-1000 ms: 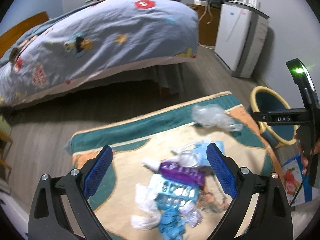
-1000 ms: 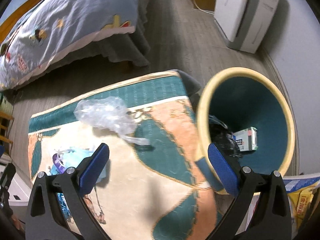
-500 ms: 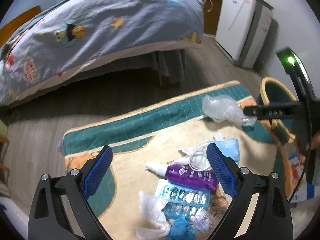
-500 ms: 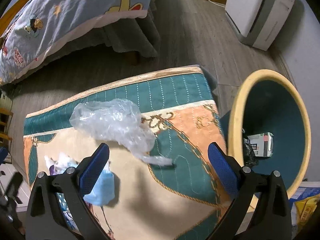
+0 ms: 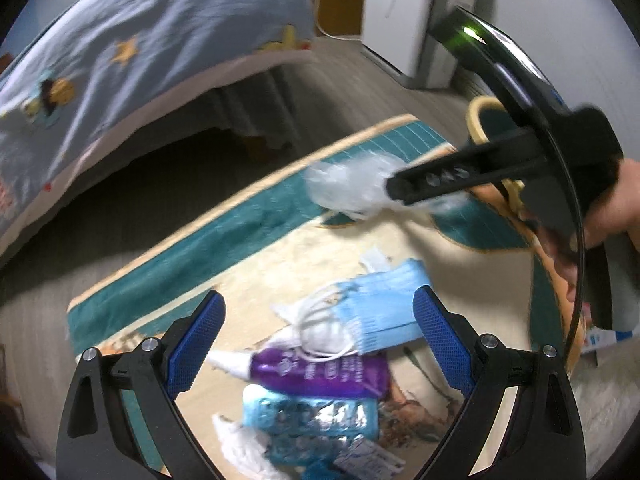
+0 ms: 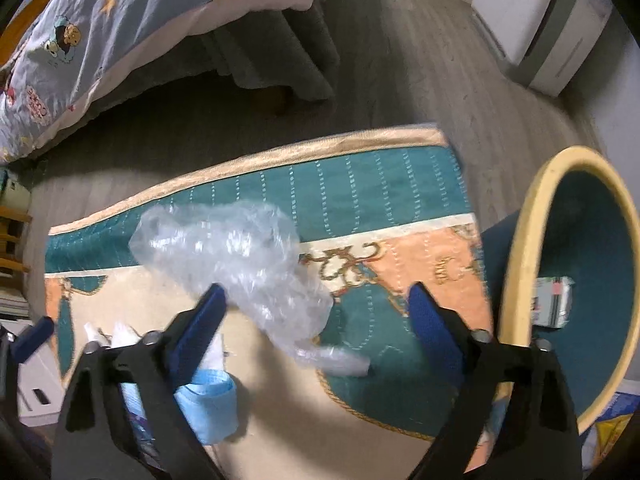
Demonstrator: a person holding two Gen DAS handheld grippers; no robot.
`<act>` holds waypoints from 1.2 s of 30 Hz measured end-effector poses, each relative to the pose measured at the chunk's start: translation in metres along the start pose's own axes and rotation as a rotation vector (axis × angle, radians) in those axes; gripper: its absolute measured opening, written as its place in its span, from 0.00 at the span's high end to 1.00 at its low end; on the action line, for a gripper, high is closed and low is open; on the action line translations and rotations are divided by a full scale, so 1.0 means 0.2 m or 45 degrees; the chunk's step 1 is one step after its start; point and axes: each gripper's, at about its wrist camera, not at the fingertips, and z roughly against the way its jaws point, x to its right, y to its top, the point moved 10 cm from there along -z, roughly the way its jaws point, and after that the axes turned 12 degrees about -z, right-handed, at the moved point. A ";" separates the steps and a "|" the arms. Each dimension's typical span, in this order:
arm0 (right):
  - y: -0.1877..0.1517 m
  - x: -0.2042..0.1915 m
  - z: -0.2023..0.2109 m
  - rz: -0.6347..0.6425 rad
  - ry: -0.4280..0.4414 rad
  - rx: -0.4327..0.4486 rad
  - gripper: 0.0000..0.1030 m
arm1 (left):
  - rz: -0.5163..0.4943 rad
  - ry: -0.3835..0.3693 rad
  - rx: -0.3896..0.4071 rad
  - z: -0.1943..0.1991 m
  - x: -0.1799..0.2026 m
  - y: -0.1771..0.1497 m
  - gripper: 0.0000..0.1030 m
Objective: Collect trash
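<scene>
A crumpled clear plastic bag (image 6: 240, 264) lies on the patterned rug (image 6: 380, 184). My right gripper (image 6: 316, 304) hangs over the bag's near end with its jaws closing. The bag lies between them, the left pad at its edge and the right pad apart from it. In the left wrist view one finger of that gripper (image 5: 448, 174) reaches over the bag (image 5: 348, 188). My left gripper (image 5: 320, 320) stands open above a blue face mask (image 5: 380, 312), a purple tube (image 5: 320, 372), a blister pack (image 5: 308, 416) and white tissue (image 5: 240, 448).
A teal bin with a yellow rim (image 6: 520, 260) stands at the rug's right end, a small carton (image 6: 552, 300) inside. A bed with a blue quilt (image 5: 140, 40) is behind the rug, and a white appliance (image 6: 540, 28) stands by the wall.
My right gripper swung left from the bin to over the plastic bag, sank, and its jaws narrowed. My left gripper dropped closer to the pile, and the mask is now between its fingers.
</scene>
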 end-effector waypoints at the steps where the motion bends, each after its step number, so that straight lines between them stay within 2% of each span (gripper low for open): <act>1: -0.01 -0.01 -0.02 -0.016 0.026 -0.029 0.26 | -0.008 -0.005 -0.007 -0.01 0.01 0.00 0.09; 2: -0.02 -0.01 -0.04 -0.028 0.051 -0.058 0.35 | -0.015 -0.012 -0.019 -0.03 0.02 0.00 0.09; 3: -0.04 -0.02 -0.05 -0.036 0.080 -0.093 0.51 | -0.015 -0.017 -0.025 -0.04 0.03 0.00 0.09; 6: -0.05 -0.05 -0.05 -0.034 0.112 -0.115 0.72 | -0.008 -0.045 -0.042 -0.07 0.05 0.00 0.09; 8: -0.05 -0.07 -0.03 -0.017 0.133 -0.113 0.76 | -0.019 -0.071 -0.052 -0.10 0.08 0.00 0.11; 10: -0.06 -0.08 -0.01 -0.002 0.133 -0.107 0.79 | -0.049 -0.091 -0.072 -0.12 0.11 -0.01 0.23; 11: -0.06 -0.07 0.00 0.000 0.135 -0.103 0.82 | -0.066 -0.098 -0.094 -0.14 0.13 -0.01 0.35; 12: -0.05 -0.07 0.01 -0.002 0.137 -0.098 0.83 | -0.076 -0.107 -0.111 -0.15 0.15 -0.02 0.47; 15: -0.05 -0.04 0.03 -0.005 0.133 -0.085 0.84 | -0.099 -0.115 -0.121 -0.15 0.18 -0.02 0.64; 16: -0.05 -0.02 0.04 -0.007 0.130 -0.078 0.84 | -0.106 -0.115 -0.115 -0.14 0.19 -0.02 0.67; 18: -0.04 0.01 0.06 -0.016 0.135 -0.068 0.90 | -0.105 -0.126 -0.100 -0.12 0.21 0.00 0.76; 24: -0.05 0.06 0.15 -0.026 0.155 -0.030 0.91 | -0.079 -0.135 -0.022 0.01 0.22 0.06 0.84; 36: -0.08 0.16 0.35 -0.057 0.187 0.065 0.91 | 0.050 -0.099 0.149 0.26 0.13 0.19 0.85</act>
